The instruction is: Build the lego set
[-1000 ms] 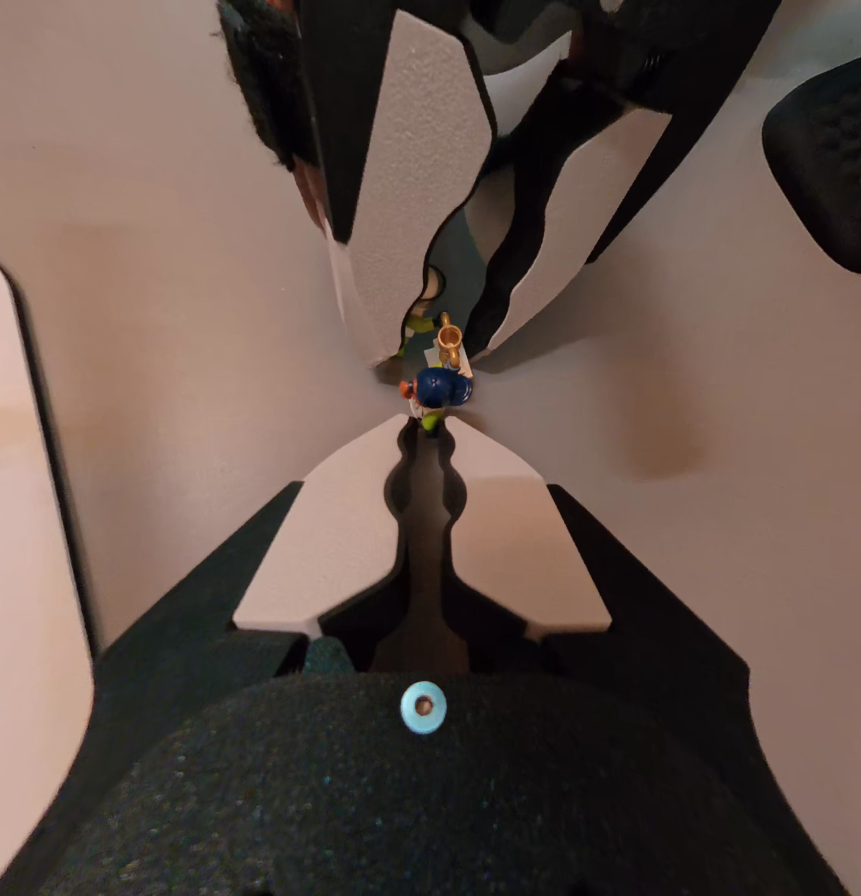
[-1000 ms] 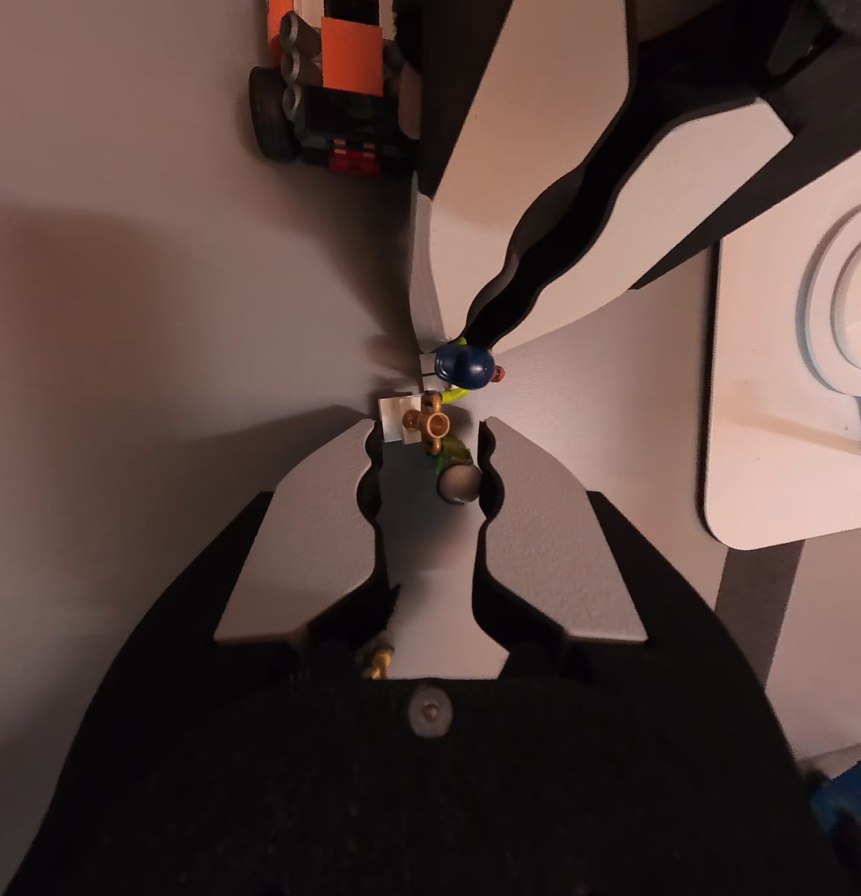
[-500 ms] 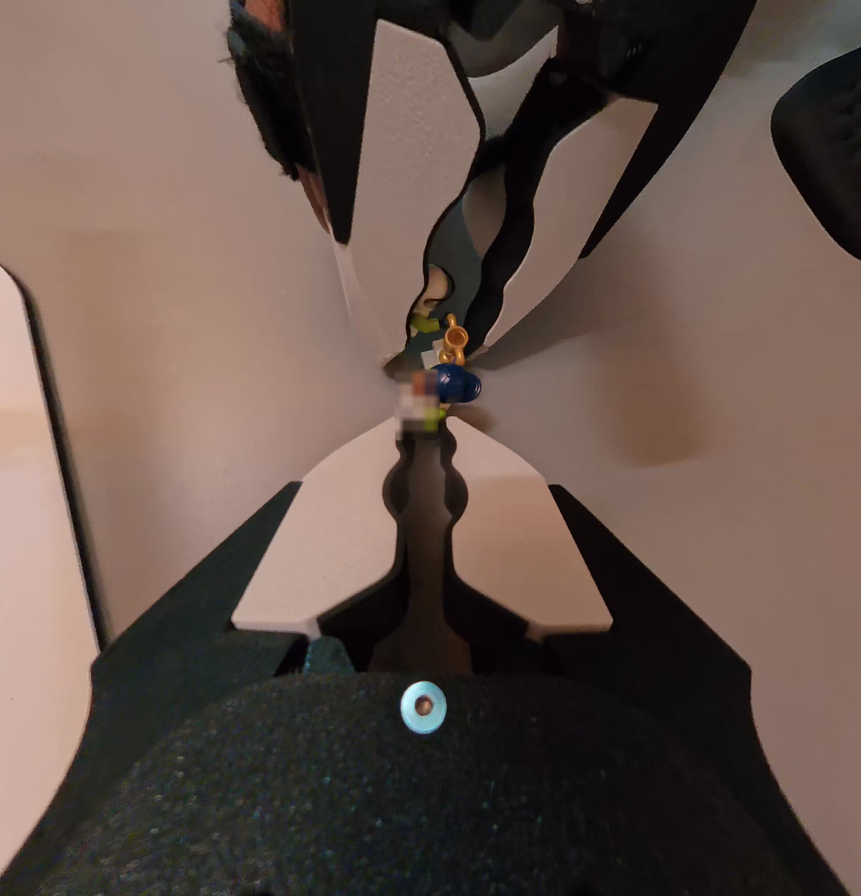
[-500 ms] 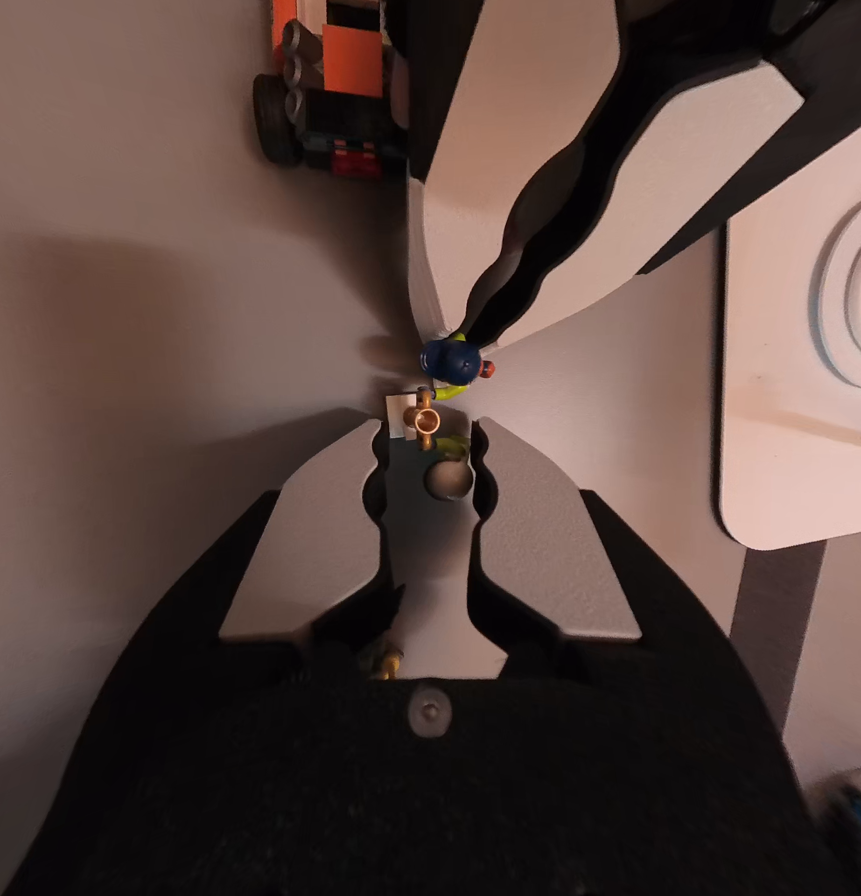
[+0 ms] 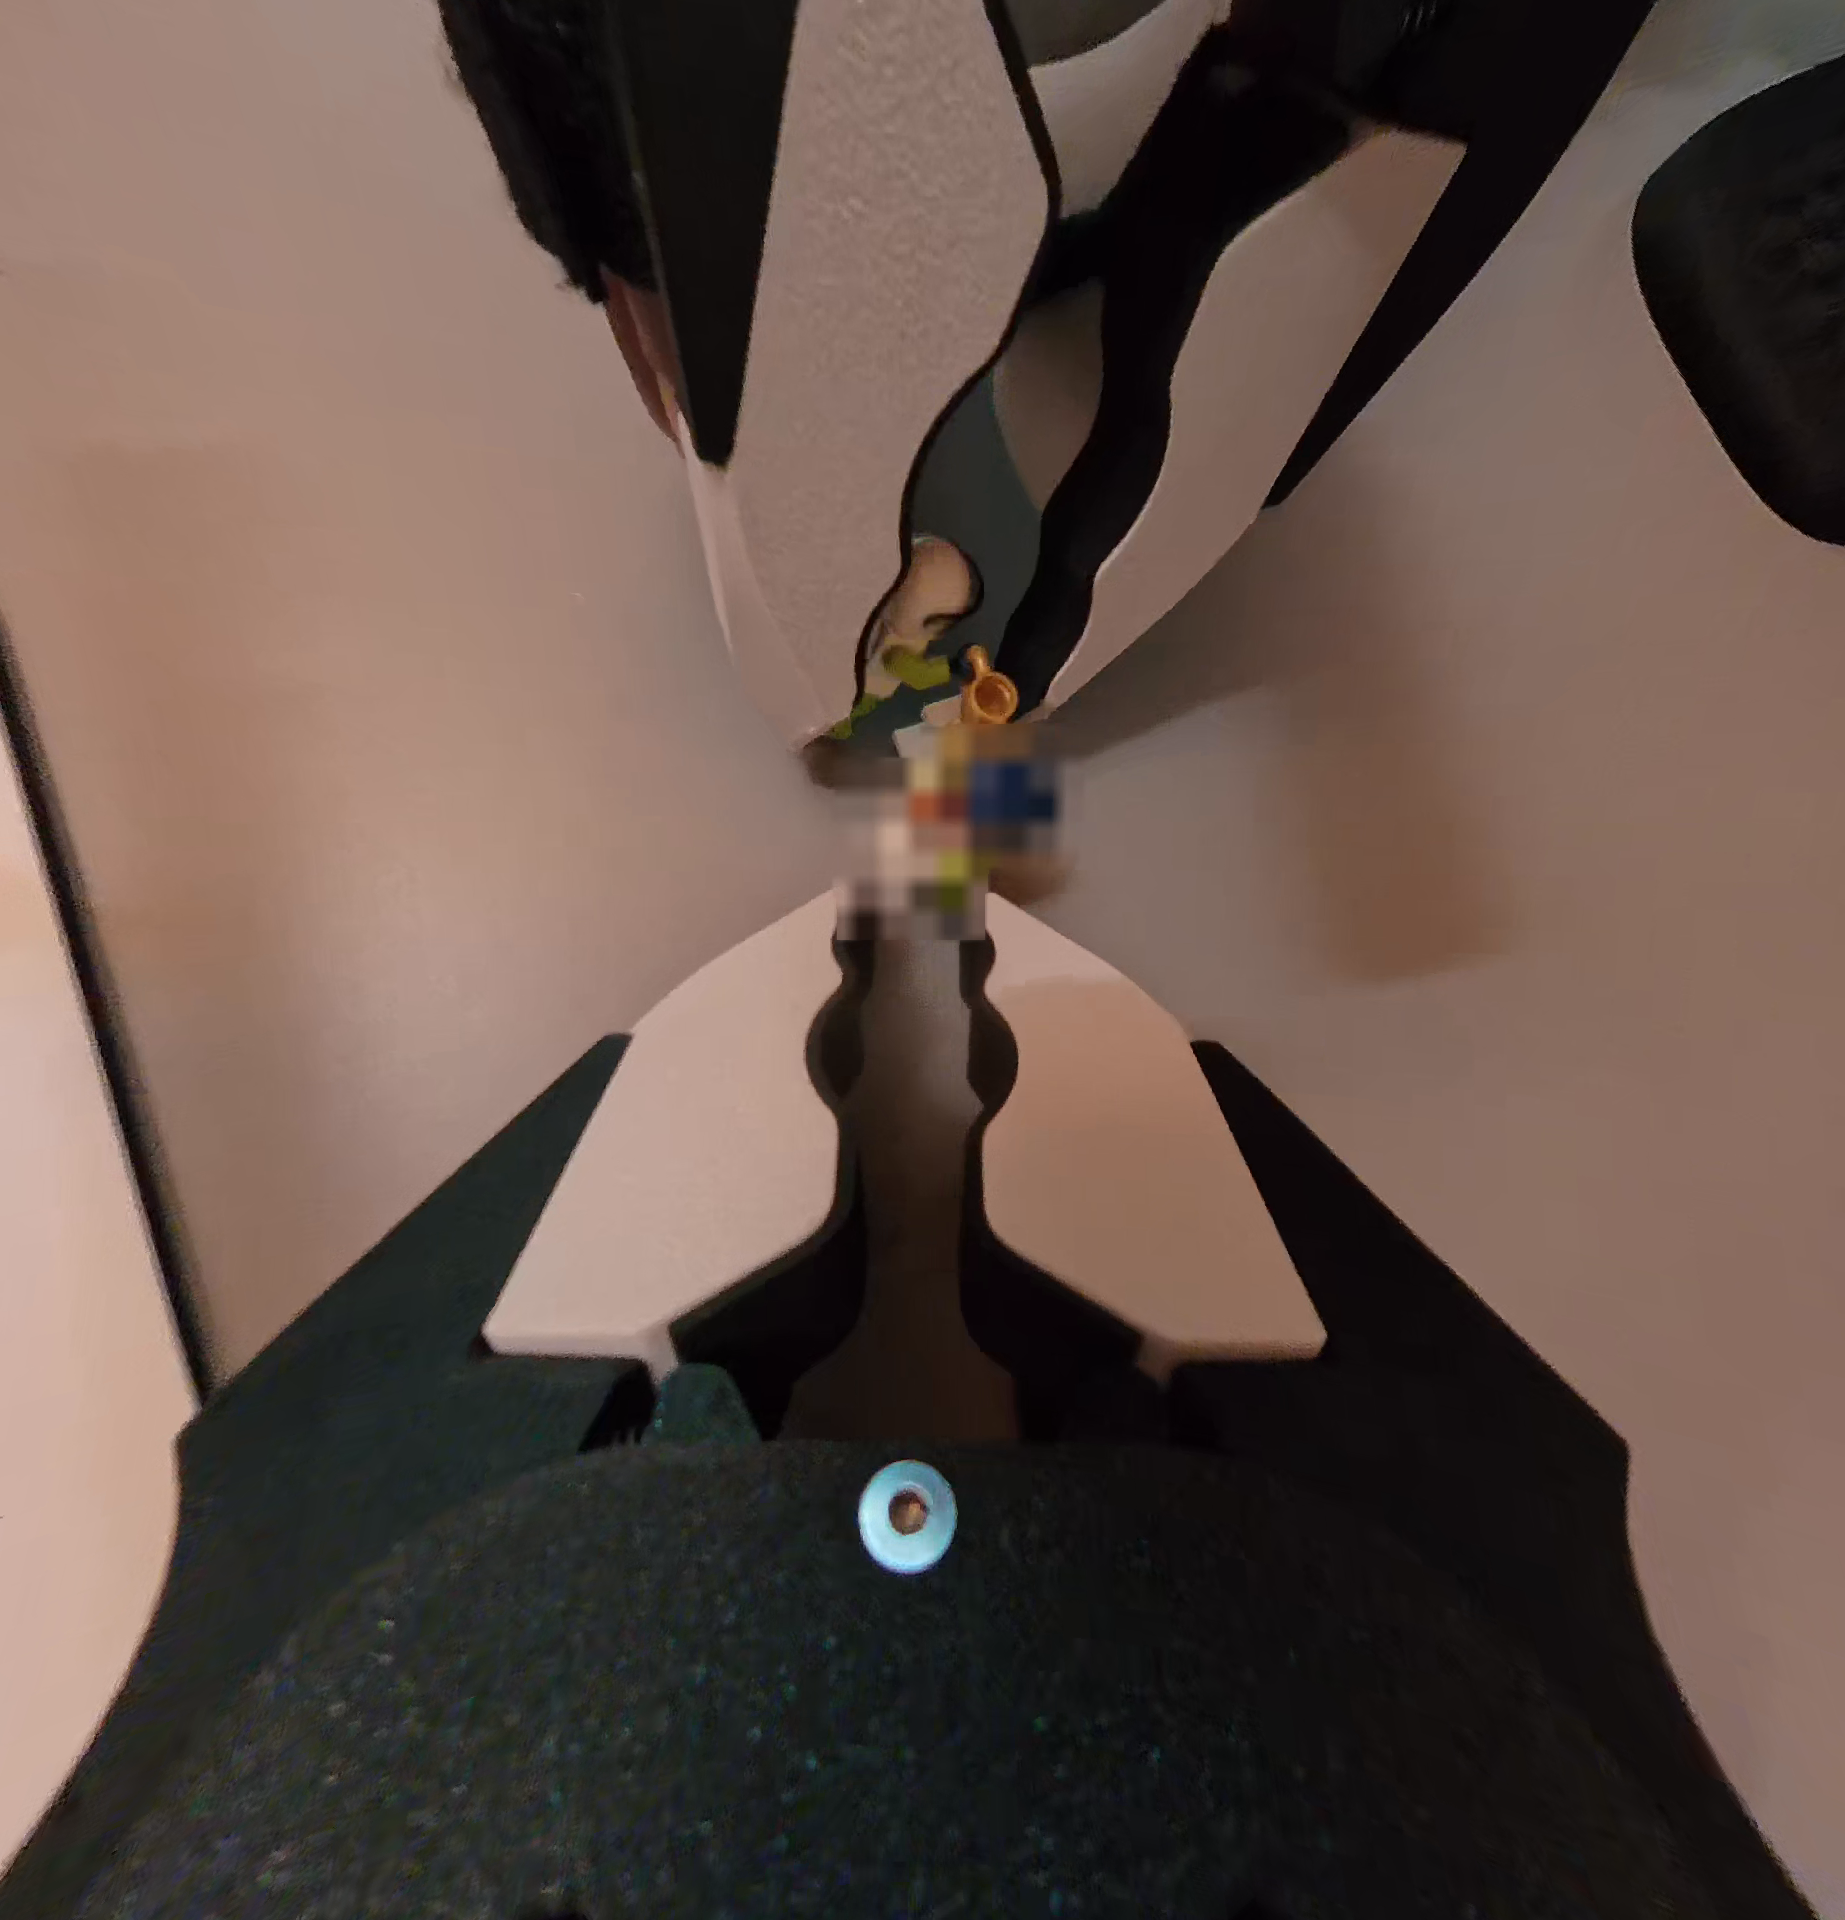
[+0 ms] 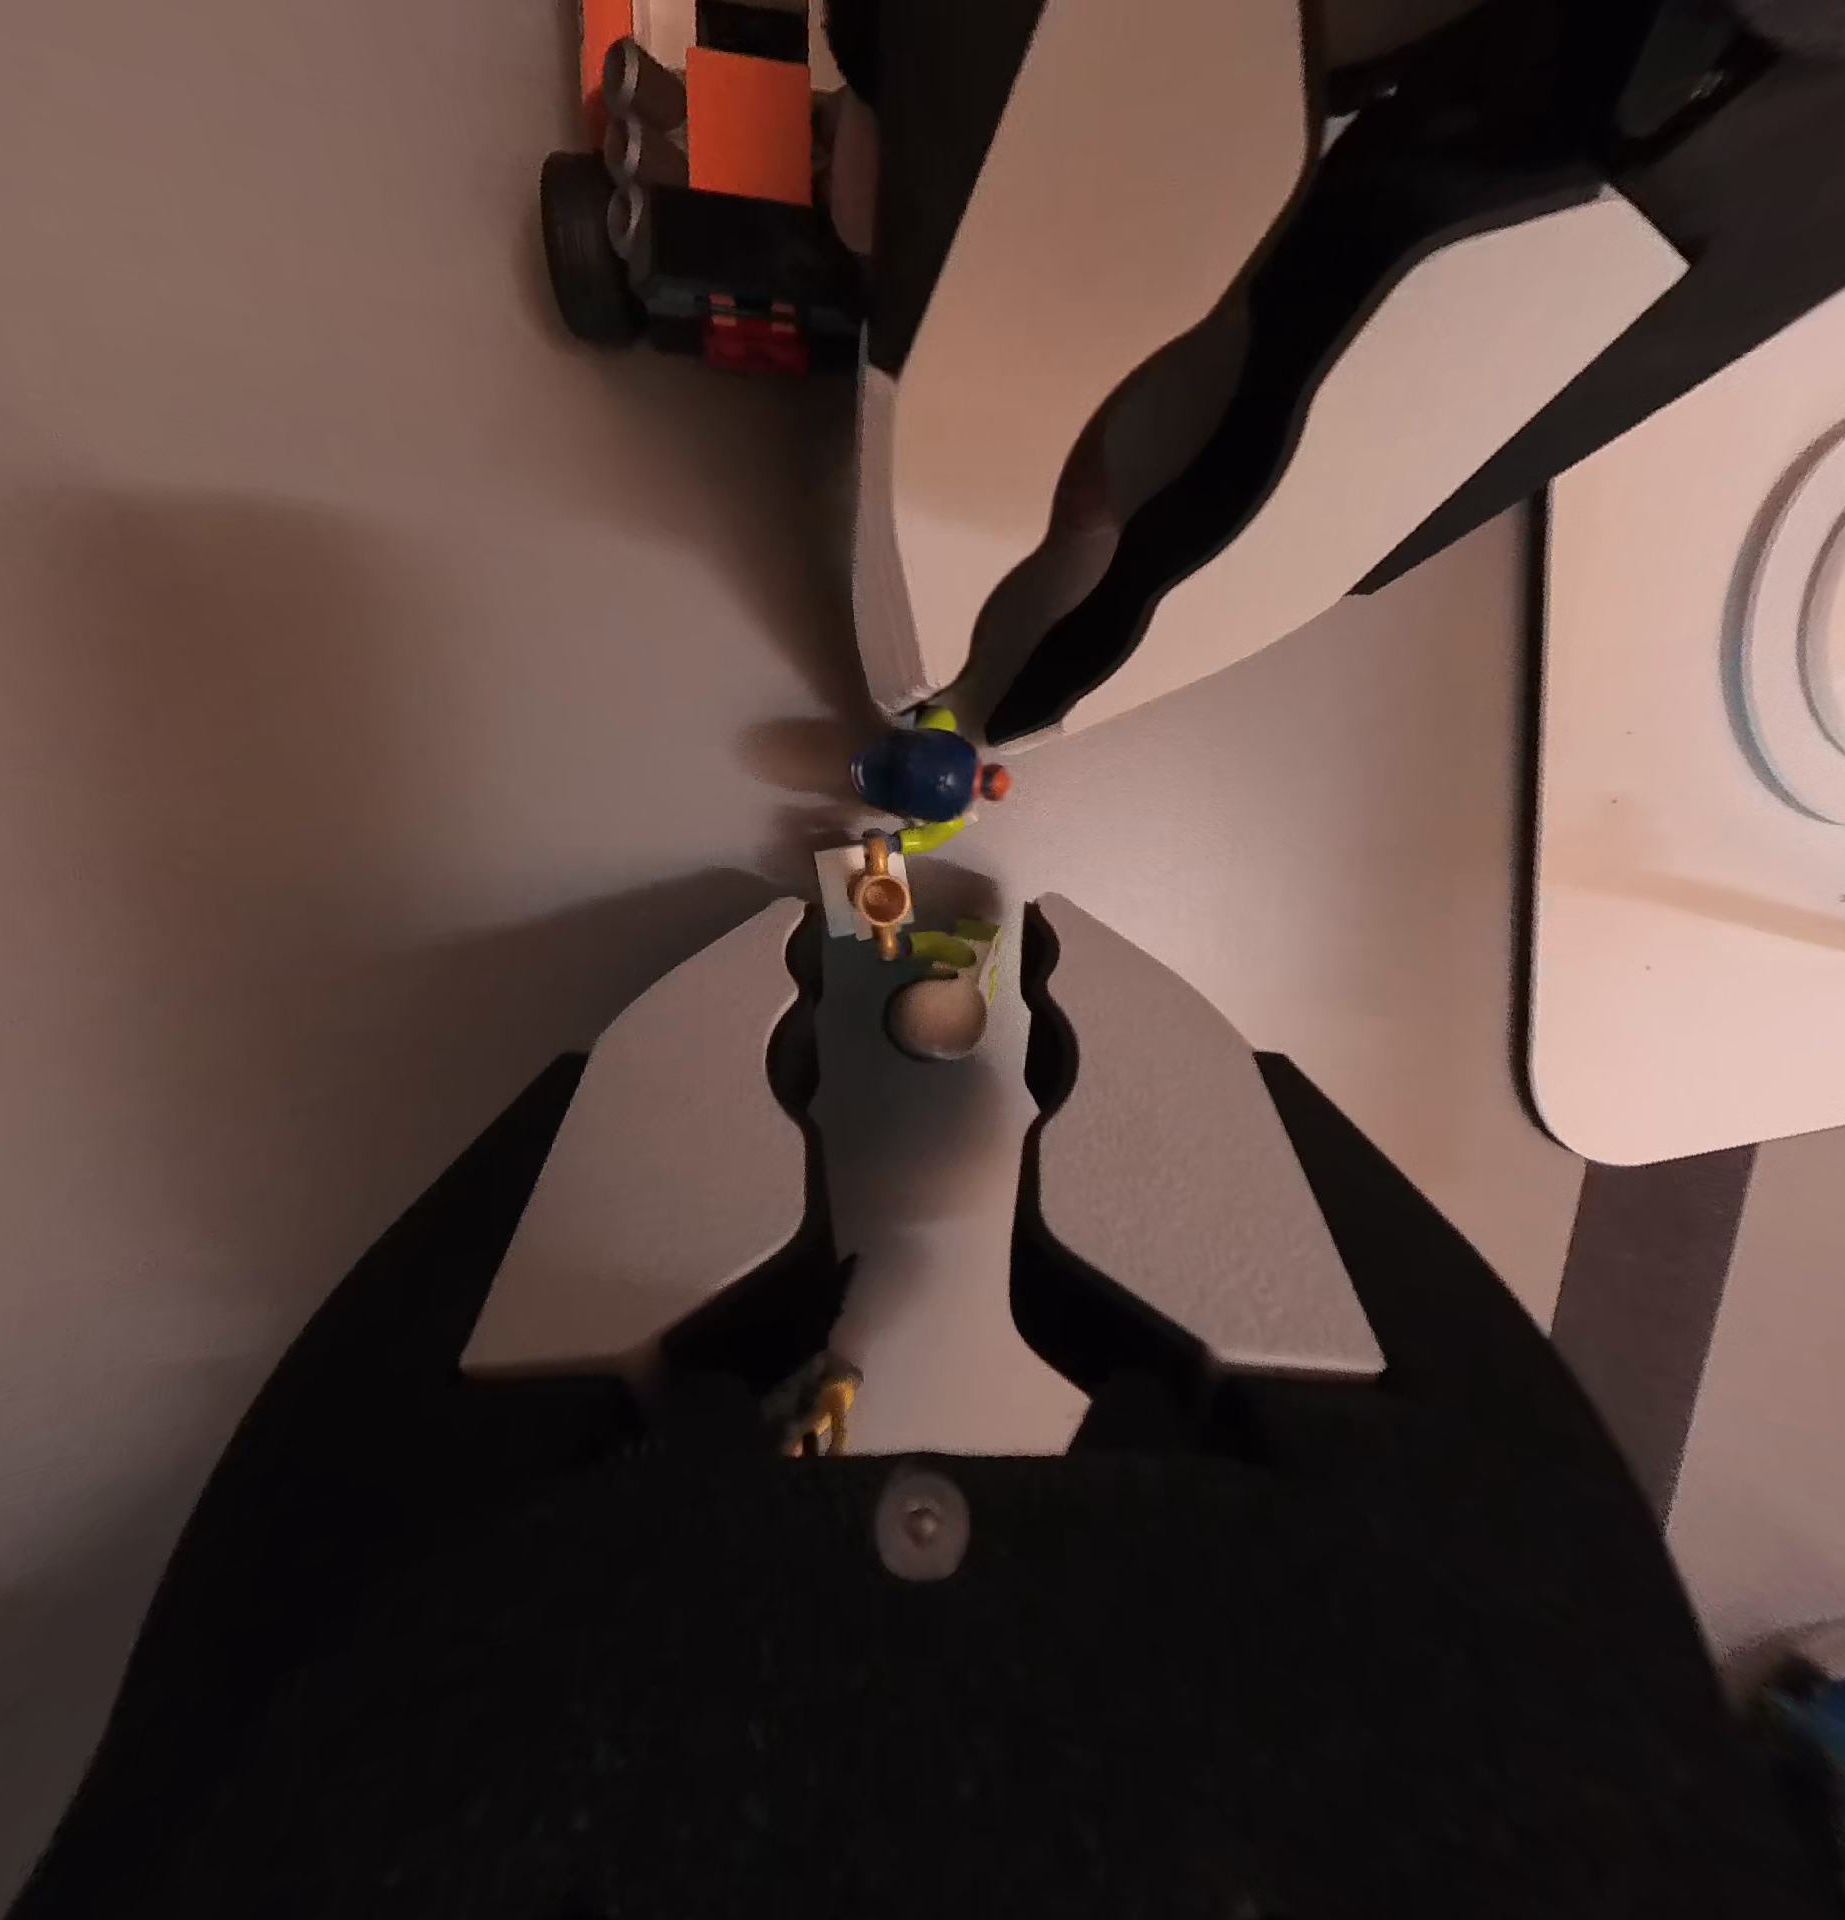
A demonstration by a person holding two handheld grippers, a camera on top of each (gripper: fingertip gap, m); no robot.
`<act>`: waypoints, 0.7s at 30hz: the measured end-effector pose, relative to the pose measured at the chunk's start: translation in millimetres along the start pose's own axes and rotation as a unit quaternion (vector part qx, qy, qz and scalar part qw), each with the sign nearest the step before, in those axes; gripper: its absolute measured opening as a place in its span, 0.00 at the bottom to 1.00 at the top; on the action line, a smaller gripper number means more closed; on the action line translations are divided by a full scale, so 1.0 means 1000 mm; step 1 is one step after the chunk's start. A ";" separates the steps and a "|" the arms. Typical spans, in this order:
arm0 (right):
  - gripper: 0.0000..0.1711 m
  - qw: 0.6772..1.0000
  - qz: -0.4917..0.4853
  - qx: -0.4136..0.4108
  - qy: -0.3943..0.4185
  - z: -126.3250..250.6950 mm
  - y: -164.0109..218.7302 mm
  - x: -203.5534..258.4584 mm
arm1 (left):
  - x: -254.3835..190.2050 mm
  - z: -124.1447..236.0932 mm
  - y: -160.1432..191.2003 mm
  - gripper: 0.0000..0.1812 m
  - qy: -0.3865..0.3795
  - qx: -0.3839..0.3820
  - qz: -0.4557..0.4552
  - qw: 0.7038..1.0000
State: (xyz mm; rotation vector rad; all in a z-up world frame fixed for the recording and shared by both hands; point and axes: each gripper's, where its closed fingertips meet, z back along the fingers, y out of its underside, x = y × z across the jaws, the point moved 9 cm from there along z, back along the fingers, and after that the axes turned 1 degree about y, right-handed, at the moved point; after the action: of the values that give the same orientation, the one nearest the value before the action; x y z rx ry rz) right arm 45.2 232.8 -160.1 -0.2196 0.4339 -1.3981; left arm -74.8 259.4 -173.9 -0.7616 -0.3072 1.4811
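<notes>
Where the two grippers meet tip to tip: a lego minifigure [image 6: 913, 774] with a dark blue cap stands between them on the pale surface [image 6: 326, 727].
Left gripper [image 5: 913, 920]: fingers drawn narrow, pinching the minifigure's lime-sleeved side at their tips.
Right gripper [image 6: 918, 914]: fingers narrow around a flat grey plate [image 6: 897, 1122] that carries a gold cup [image 6: 882, 896], a white tile [image 6: 840, 883] and a grey round stud [image 6: 939, 1023].
Cup: just beside the minifigure's lime arm; contact cannot be told.
Lego vehicle [image 6: 710, 197]: orange and black, wheeled, well apart at the far edge.
White tray [image 6: 1676, 935]: to the right.
</notes>
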 end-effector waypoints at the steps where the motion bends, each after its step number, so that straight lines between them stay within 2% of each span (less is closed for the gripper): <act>1: 0.21 1.000 -0.002 -0.003 0.000 0.001 0.000 0.000 | 0.000 0.000 0.000 0.09 0.001 0.001 0.001 1.000; 9: 0.22 1.000 -0.007 -0.005 -0.013 0.012 0.014 -0.007 | -0.006 0.003 -0.001 0.11 -0.007 -0.012 -0.007 1.000; 16: 0.10 0.999 -0.007 -0.031 -0.023 0.007 0.016 -0.011 | -0.005 -0.003 -0.005 0.09 -0.031 -0.008 -0.019 0.999; 21: 0.09 0.998 -0.017 -0.033 -0.051 0.007 0.017 -0.013 | -0.004 -0.005 -0.005 0.07 -0.038 -0.003 -0.027 0.999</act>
State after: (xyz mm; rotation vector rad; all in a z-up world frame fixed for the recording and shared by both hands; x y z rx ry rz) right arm 62.1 247.4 -158.7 -0.3516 0.3929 -1.4004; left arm -68.2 254.3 -173.2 -0.6968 -0.3881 1.4605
